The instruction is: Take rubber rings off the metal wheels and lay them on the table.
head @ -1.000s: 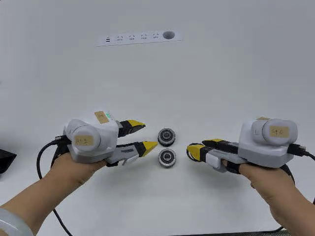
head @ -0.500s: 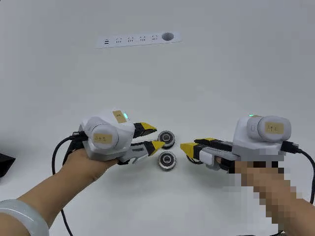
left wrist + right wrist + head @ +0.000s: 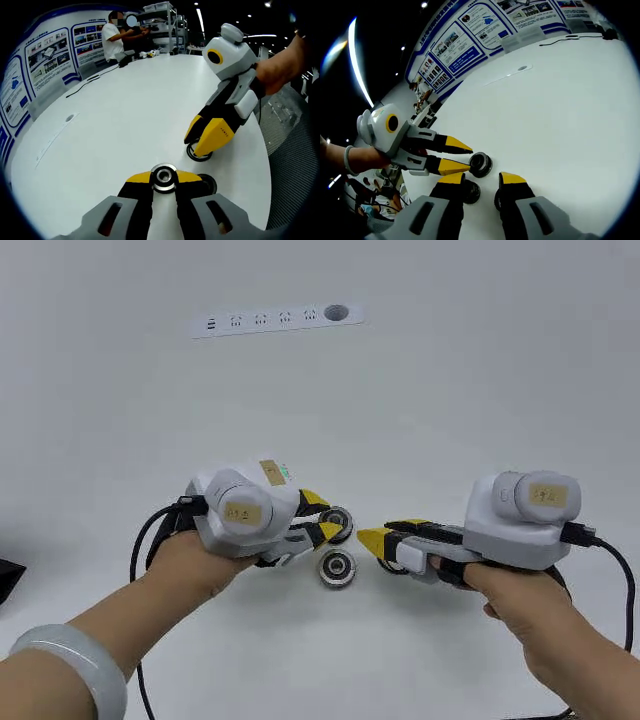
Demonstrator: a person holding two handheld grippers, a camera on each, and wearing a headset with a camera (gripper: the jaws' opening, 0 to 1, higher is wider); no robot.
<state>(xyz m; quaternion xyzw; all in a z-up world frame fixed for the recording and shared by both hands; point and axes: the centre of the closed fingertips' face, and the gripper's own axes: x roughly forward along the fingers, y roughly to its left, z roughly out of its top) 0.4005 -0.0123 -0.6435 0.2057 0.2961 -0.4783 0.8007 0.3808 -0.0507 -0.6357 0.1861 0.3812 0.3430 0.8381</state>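
Wheel [image 3: 338, 522] between left gripper [image 3: 320, 517] jaws (right gripper [image 3: 377, 541] near).

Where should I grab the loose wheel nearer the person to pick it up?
I'd grip the near wheel by its black outer rim, a jaw on each side: it lies flat, hub up. Probably come from the right, where the right gripper stands open; the left gripper flanks the far wheel.

Left gripper [image 3: 322, 517], right gripper [image 3: 372, 540]: white housings, yellow-tipped fingers [image 3: 376, 537]; pale-green bangle [image 3: 70, 668].
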